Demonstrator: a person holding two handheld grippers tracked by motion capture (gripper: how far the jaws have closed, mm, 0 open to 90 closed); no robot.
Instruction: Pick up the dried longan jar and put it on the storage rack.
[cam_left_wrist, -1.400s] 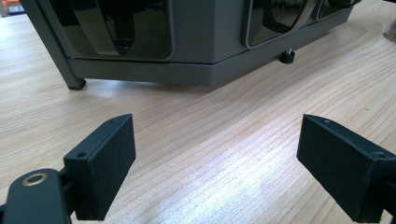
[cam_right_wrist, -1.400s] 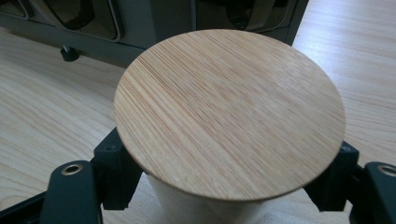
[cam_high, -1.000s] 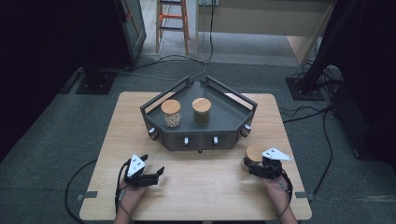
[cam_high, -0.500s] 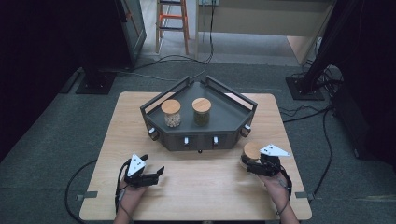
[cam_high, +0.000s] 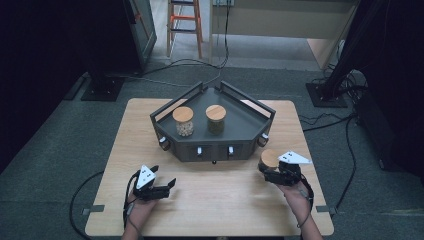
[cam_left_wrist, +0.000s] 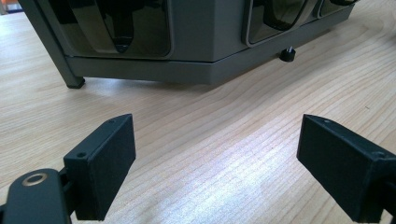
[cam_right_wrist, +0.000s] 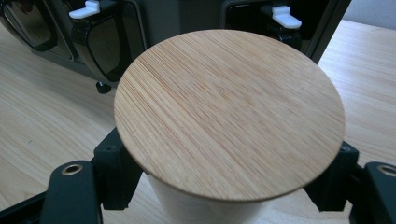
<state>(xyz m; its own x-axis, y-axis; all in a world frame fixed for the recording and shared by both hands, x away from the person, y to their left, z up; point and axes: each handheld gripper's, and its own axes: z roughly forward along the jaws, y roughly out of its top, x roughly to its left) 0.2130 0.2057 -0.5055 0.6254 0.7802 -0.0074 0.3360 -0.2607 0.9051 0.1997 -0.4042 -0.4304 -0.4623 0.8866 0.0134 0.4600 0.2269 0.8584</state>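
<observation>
The right gripper (cam_high: 267, 170) is clamped on a wooden-lidded jar (cam_right_wrist: 229, 112) at the desk's (cam_high: 225, 205) right, beside the grey rack (cam_high: 240, 127); the lid hides its contents. The left gripper (cam_left_wrist: 217, 163) gapes empty.

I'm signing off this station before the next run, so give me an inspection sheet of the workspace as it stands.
Surface: wooden table, bare at the front.
Job's things: lidded jar gripped below its wooden lid; grey corner rack carries a pale-filled jar and a dark-filled jar, standing apart.
Clutter: nothing seen.
Grippers: right gripper shut on the lidded jar beside the rack's front right corner; left gripper open over bare wood.
Cables: one black cable trails off the table's left edge; more lie on the floor behind.
Surroundings: grey carpet, orange ladder, dark stands.
</observation>
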